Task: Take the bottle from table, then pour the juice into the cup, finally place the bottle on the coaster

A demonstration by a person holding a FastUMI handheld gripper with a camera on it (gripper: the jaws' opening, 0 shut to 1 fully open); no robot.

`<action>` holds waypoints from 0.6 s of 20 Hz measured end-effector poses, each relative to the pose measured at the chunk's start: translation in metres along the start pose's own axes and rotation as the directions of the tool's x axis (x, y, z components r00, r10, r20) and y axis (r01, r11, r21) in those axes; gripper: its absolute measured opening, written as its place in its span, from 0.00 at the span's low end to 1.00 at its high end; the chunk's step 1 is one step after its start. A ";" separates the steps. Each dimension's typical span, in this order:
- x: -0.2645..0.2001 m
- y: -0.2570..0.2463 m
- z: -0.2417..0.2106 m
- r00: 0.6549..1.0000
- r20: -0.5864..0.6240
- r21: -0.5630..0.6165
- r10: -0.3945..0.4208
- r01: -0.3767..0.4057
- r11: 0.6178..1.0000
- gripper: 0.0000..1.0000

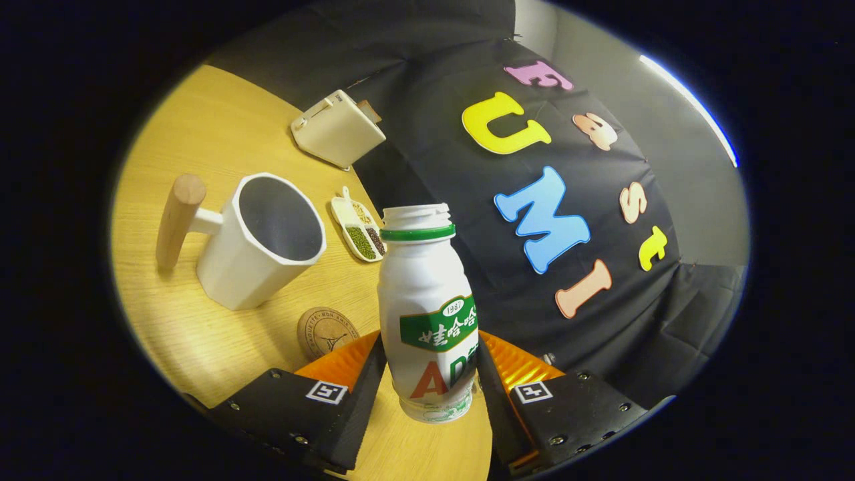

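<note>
Gripper view: the bottle (431, 314), uncapped, light thin plastic and judged easily squashed, was seen at lower centre, clamped low on its body by the tongs (431, 387); the cup (257, 240) stood at left.

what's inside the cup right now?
The white cup tilts its mouth toward the camera: only grey inner wall shows, no liquid seen; its very bottom is hidden. The tool is shut on the uncapped bottle, beside the cup.
</note>
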State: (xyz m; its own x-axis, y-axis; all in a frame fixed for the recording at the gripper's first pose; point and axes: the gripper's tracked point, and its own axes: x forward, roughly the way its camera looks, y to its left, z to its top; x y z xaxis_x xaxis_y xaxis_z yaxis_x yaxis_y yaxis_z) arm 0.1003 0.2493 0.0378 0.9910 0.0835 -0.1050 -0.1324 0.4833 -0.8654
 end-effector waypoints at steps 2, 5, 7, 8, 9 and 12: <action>-0.001 -0.003 0.002 1.000 0.005 -0.044 -0.023 0.023 0.999 0.75; 0.000 -0.009 0.006 0.999 0.012 -0.093 -0.050 0.051 0.994 0.76; -0.001 -0.010 0.008 0.998 0.016 -0.110 -0.057 0.059 0.992 0.76; -0.001 -0.011 0.009 0.998 0.017 -0.120 -0.062 0.064 0.991 0.76; -0.001 -0.013 0.011 0.997 0.020 -0.134 -0.069 0.071 0.988 0.76; -0.005 -0.018 0.015 0.995 0.032 -0.181 -0.094 0.098 0.978 0.76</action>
State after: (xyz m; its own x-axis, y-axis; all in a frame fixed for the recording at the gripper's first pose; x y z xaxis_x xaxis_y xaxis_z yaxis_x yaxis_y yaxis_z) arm 0.0976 0.2532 0.0610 0.9978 0.0652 -0.0075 -0.0282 0.3230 -0.9460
